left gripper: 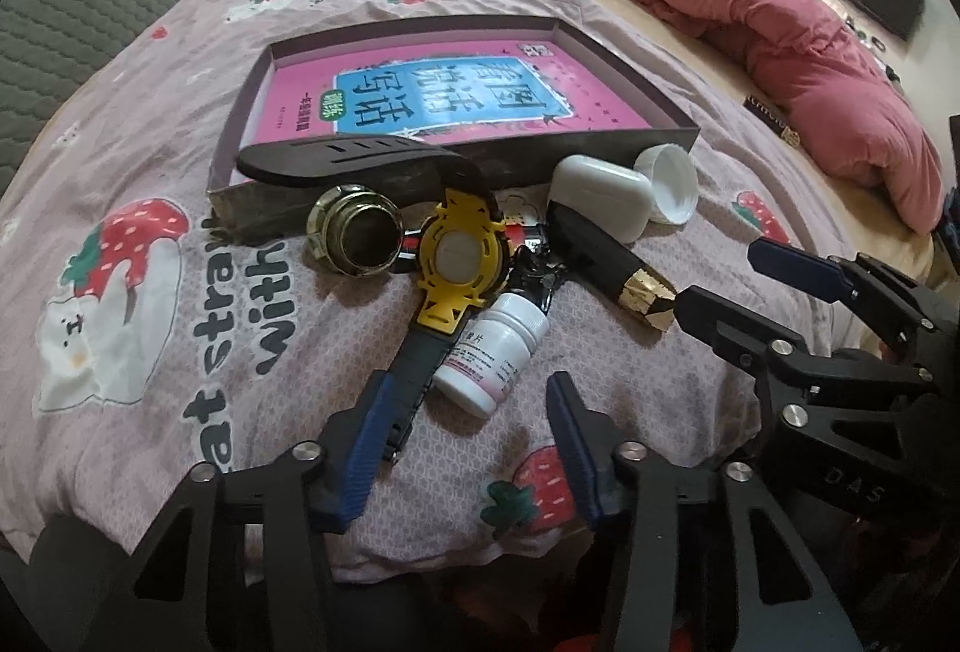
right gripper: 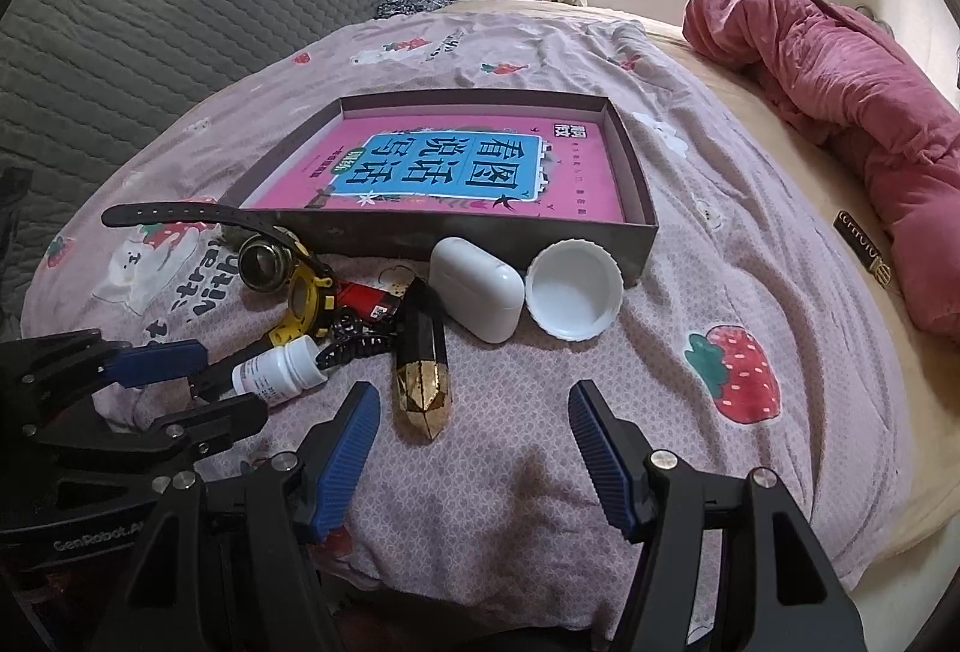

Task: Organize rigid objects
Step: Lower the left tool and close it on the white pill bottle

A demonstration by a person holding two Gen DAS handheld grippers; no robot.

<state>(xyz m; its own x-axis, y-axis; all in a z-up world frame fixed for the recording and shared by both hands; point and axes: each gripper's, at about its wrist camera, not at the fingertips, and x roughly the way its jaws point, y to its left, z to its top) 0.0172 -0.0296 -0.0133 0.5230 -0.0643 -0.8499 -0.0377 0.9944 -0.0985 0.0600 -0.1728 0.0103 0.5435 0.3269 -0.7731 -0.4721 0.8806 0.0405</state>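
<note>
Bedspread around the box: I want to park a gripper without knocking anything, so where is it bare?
Bare: the bedspread right of the box and white cap, out to the pink quilt; also the near strip before the right gripper. Crowded: the box's front, from watch and pill bottle to earbud case.

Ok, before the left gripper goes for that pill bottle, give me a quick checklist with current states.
1. Left gripper empty, pads clear of everything: ok.
2. White pill bottle ahead of it, lying on its side: ok.
3. Bottle free of neighbours: not ok, the yellow watch strap lies against it.
4. Right gripper open, empty: ok.
5. Box has room on the pink book: ok.
6. Bottle's cap tight: cannot tell.
</note>
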